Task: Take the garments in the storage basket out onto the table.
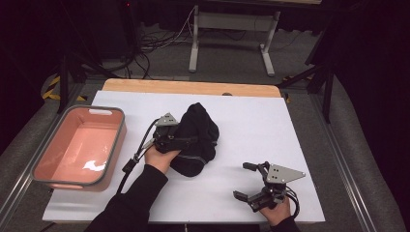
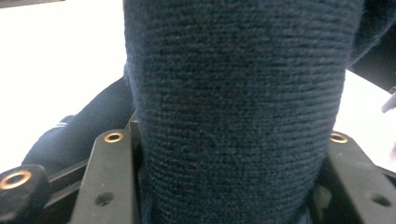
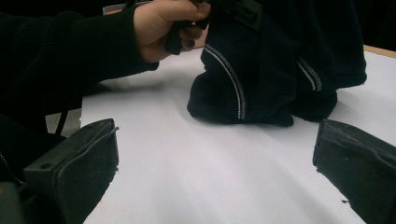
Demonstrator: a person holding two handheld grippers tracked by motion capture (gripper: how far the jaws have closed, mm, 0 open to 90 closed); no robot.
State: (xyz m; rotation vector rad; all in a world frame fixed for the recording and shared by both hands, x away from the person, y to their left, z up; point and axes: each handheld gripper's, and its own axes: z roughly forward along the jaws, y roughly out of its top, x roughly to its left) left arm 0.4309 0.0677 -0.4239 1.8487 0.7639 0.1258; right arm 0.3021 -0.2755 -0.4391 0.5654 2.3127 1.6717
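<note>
On the white table [image 1: 251,125], the left tool [image 1: 186,140] grips a bunched dark knit garment [image 1: 198,137] beside a pink bin [image 1: 116,140], while the right tool [image 1: 249,181] rests open, empty.

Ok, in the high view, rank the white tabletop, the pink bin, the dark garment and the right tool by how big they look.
1. White tabletop, by far the largest.
2. Pink bin.
3. Dark garment, bunched up, clearly less than the bin.
4. Right tool, smallest; it sits nearer the camera, yet takes up the least area.
</note>
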